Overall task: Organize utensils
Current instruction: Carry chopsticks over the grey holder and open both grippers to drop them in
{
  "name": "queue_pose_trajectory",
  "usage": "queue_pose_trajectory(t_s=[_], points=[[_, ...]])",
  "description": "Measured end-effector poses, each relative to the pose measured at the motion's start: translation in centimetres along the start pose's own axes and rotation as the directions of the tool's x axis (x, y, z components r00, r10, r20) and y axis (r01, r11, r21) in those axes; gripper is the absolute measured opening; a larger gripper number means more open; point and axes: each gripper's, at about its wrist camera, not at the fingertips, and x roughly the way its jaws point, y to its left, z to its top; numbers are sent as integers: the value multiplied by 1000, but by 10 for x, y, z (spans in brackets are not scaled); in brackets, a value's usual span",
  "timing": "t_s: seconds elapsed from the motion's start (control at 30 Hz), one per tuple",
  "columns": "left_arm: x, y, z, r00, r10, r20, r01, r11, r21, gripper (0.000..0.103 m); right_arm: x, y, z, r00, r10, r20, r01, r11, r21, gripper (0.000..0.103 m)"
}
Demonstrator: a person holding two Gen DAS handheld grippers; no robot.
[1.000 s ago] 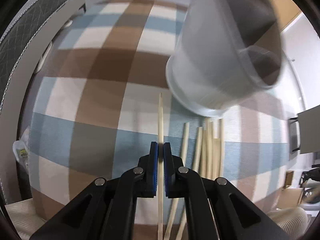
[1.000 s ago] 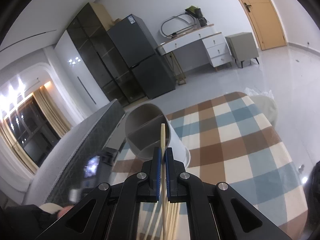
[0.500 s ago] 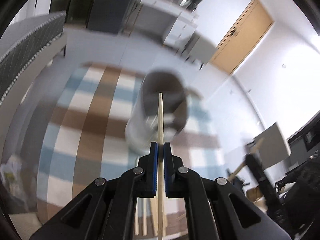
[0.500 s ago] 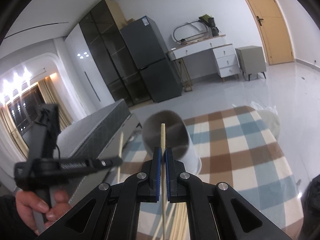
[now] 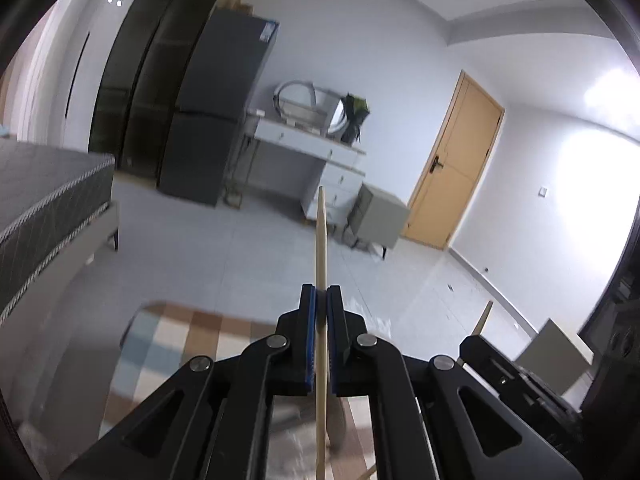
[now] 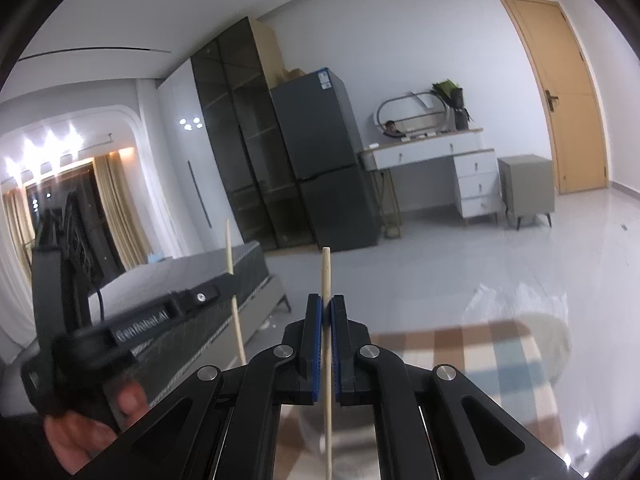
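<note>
Pale wooden chopstick (image 5: 321,240) — glossy floor (image 6: 520,264)

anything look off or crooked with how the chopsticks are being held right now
Nothing stands out. The left gripper is shut on one chopstick, the right gripper on another. Each stick sits centred between the jaws, running straight along them, unbroken.

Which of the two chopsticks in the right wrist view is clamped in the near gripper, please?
The centre chopstick, pinched between the right gripper pads; the other chopstick stands leftward in the left gripper.
</note>
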Motion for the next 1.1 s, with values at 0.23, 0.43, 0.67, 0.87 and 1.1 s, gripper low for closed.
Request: queue_pose_trajectory(t_s=[0.23,0.43,0.67,0.87,1.1], points=[[48,17,0,997,4,71,-8,999,54,1,52,-12,21,999,6,34,-5,1000,-13,4],[66,26,-11,998,-33,48,30,997,65,1,77,-22,13,998,16,58,-16,1000,-15,4],[69,19,-20,997,-66,27,63,993,105,1,91,-22,-8,999,15,41,-13,998,-59,4],[68,16,-28,999,-51,9,50,990,129,1,92,-27,-22,1000,15,4,-15,999,-47,4],[54,10,-32,999,-49,-15,51,983,177,1,85,-28,-30,999,23,-32,-25,998,-60,4]])
